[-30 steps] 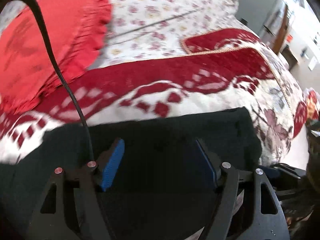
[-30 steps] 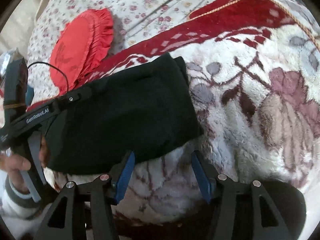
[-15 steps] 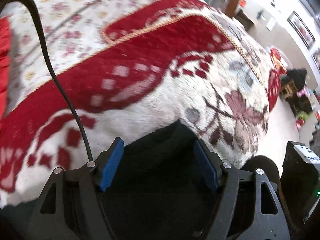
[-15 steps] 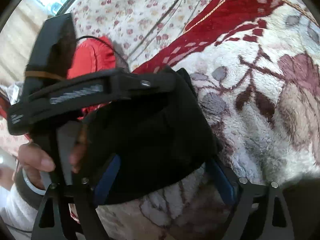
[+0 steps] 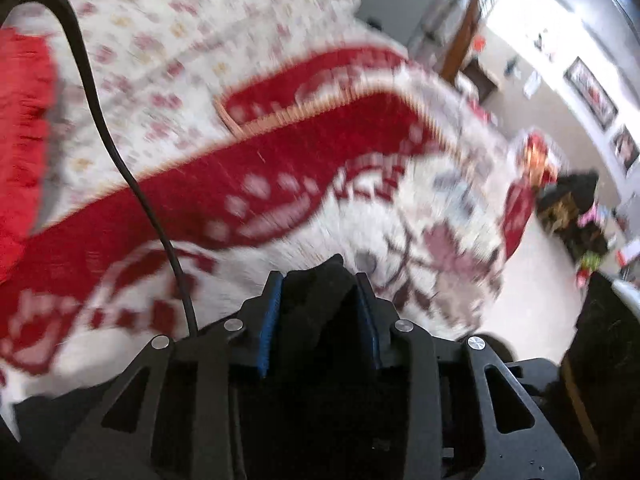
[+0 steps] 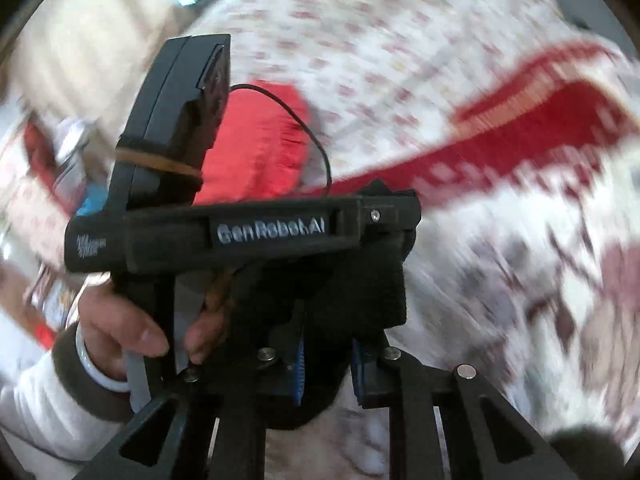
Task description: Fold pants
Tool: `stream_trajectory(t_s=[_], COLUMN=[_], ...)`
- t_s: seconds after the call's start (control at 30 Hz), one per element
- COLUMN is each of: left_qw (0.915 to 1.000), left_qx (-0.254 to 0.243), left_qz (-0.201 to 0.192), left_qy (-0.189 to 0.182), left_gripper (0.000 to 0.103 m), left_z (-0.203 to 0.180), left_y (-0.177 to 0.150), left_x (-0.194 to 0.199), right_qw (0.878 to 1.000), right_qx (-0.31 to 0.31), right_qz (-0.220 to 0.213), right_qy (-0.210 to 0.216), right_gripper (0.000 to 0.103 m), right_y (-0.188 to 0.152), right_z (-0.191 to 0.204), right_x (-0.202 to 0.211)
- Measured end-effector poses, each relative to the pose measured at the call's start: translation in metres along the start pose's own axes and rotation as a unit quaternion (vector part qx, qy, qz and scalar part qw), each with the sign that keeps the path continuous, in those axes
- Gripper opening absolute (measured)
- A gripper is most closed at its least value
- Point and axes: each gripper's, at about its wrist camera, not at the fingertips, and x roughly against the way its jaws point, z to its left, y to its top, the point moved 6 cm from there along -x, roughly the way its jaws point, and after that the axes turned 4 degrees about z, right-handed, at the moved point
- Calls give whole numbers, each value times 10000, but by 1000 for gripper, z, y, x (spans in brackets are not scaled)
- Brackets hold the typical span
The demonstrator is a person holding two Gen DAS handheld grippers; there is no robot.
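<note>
The bed (image 5: 168,32) is the biggest thing & fills most of both views. On it lies a white sheet w/ small pink flowers (image 5: 192,20), and on top of that a fluffy blanket (image 5: 256,184), white w/ a wide red band, gold trim and brownish flower shapes. The blanket's far edge drops off the bed on the right side of the left wrist view. Past that edge is open pale floor (image 5: 532,292), then a wall w/ framed pics (image 5: 590,88) and a dark pile of stuff (image 5: 572,212). All that is well apart from the bed. A red frilly pillow (image 6: 256,140) sits on the flower sheet, next to the blanket's red band. Lots of the blanket is bare, so there's room around the pants.

The black pants (image 6: 360,280) are on the blanket at its near edge, bunched up betw the two claws.

Left claw (image 5: 320,312): jaws just closed in, blue pads squeeze a lump of pants cloth. Right claw (image 6: 326,368): jaws just closed in too, nearly together, w/ black cloth pinched betw them. In the right wrist view the left tool is just beside the pants, and a hand (image 6: 120,332) w/ a white sleeve holds its grip. A thin black cable (image 5: 104,128) runs from the left tool over the blanket.

Pics are blurry.
</note>
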Motion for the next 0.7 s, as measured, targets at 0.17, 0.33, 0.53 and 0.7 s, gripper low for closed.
stream_trajectory(t_s=[0.17,0.33,0.53,0.7], left_qw=[9943,9747,9582,9580], left_qx=[818,1900,2403,2316], left_qz=[-605,-807,-827,-852], left_qy=[313,860,1311,1462], left_gripper=[35,63,63,63], left_z=[63,141,171,151], left_y=[-33,-109,-171,-182], left_x=[84,130,159,152], right_qw=[9944,9751,9693,9857], right_qx=[915,1443,1452,1267], right_qz=[176,1478,1548,1005], right_qy=[494,805,1240,484], right_gripper=[17,39,47,48], right_y=[3,-49,-50,-10], right_z=[69,116,121,86], right_x=[-17,-96,-64,-52])
